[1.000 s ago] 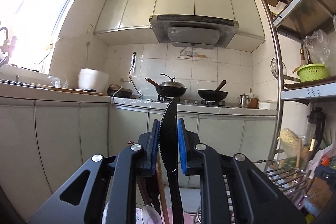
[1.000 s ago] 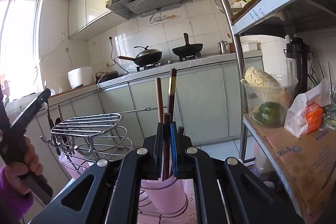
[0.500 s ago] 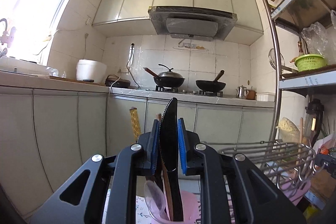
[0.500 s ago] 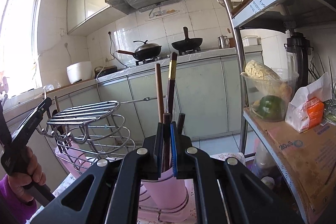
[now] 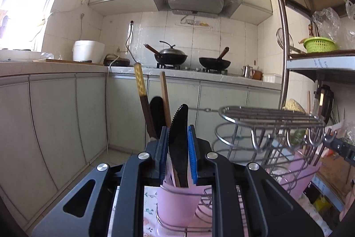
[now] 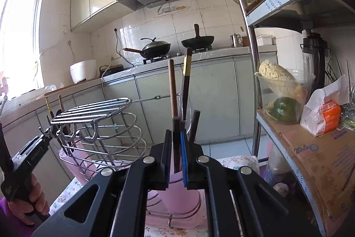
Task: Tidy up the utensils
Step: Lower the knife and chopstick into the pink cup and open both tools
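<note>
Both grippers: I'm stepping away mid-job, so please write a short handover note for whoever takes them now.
Left gripper: clamped on a black plastic knife, tip up, its handle already down in a pink cup that also holds chopsticks.
Right gripper: jaws opening around a dark chopstick that stands in the other pink cup.
The wire rack stands between the cups.
Done: both utensils are in cups.
Left: release them and pull both grippers back.
</note>
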Tool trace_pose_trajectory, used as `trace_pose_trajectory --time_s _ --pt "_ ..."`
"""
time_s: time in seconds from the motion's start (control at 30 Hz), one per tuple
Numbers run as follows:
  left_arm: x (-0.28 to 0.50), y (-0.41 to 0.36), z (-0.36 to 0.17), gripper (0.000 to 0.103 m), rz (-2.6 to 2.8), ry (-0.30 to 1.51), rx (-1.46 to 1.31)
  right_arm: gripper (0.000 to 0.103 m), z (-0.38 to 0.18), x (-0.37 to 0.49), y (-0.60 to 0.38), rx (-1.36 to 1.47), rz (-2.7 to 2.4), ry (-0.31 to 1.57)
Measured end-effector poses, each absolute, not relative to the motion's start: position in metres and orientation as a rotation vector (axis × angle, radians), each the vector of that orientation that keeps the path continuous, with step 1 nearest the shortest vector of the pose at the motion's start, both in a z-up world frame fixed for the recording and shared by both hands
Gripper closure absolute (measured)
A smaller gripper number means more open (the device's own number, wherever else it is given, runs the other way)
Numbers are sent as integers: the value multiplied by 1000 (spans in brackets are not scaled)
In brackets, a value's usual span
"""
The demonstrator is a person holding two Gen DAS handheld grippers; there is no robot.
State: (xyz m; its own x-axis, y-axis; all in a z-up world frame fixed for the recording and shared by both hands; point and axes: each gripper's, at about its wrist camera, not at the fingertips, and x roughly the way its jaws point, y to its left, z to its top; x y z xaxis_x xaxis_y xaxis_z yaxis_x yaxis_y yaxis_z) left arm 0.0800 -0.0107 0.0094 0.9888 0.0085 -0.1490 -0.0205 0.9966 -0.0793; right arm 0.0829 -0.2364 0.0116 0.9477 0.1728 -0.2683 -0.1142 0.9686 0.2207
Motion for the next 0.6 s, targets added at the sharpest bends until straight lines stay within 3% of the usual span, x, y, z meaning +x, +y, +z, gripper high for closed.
trace_pose_trajectory --time_s 0.07,0.2,0.53,0.6 --pt "79 -11 7 86 11 170 -72 94 10 83 -234 195 148 306" --pt "77 -11 4 77 4 200 -74 80 7 81 -232 194 160 331" --pt "66 -4 5 71 -15 249 -124 78 -2 69 -231 195 159 388" --pt "61 -5 6 71 -27 265 -136 66 -4 64 -231 201 163 401"
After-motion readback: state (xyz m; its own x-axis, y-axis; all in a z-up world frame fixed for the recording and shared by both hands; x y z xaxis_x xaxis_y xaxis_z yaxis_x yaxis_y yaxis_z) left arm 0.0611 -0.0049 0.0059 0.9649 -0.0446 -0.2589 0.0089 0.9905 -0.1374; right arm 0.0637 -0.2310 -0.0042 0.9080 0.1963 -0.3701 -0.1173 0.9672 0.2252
